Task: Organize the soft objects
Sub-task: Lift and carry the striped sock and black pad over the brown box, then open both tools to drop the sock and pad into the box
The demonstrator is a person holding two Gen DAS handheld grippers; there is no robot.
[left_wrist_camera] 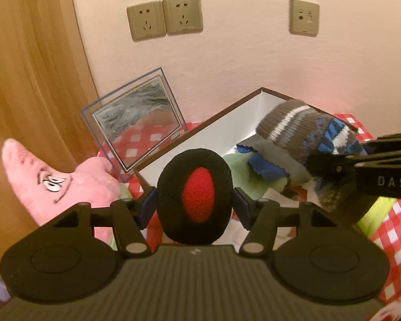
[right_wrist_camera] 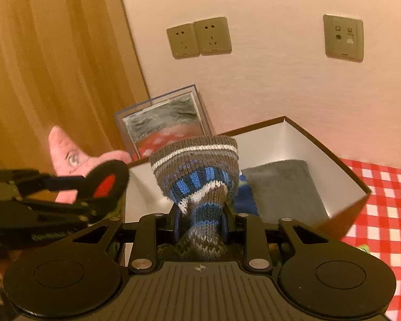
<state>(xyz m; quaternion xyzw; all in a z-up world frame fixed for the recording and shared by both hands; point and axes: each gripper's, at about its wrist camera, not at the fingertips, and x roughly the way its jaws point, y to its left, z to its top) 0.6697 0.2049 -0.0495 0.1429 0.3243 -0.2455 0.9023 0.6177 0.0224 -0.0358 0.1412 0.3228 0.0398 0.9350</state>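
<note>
Between left gripper (left_wrist_camera: 194, 200) pads – fuzzy oval earmuff (left_wrist_camera: 194, 195), right gripper (right_wrist_camera: 200, 220) pinching ribbed knit sock (right_wrist_camera: 197, 171)

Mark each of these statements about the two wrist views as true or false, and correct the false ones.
1. The left gripper holds a black oval pad with a red centre. True.
2. The right gripper has empty jaws. False: its jaws are closed on a striped knitted item.
3. The box is white inside with a dark rim. True.
4. The pink plush toy lies inside the box. False: it lies outside the box, to its left, beside the clear picture frame.
5. The tablecloth is plain blue. False: it is red and white check.
6. A grey cloth lies in the box. True.
</note>
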